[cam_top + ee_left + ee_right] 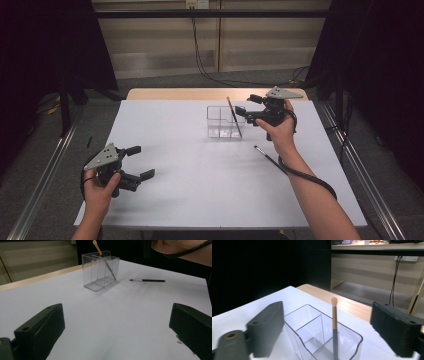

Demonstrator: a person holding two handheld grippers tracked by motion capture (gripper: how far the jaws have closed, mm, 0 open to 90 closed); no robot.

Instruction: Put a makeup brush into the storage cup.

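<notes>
High view: the right gripper (246, 109) hovers just beside the clear organizer (224, 121) at about one o'clock on the table (200, 195), jaws spread, empty — a brush (234, 116) leans inside. Another brush (267, 156) lies at three o'clock. Left gripper (140, 161), eight o'clock, gapes wide.

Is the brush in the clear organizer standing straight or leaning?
Leaning: the brush stands in the organizer, tilted against its rim, bristles up.

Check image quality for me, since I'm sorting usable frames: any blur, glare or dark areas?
High view: table evenly lit, surroundings dark. Left gripper view: clear organizer sharp, near fingers soft. Right gripper view: left finger blurred, brush sharp, left background black.
</notes>
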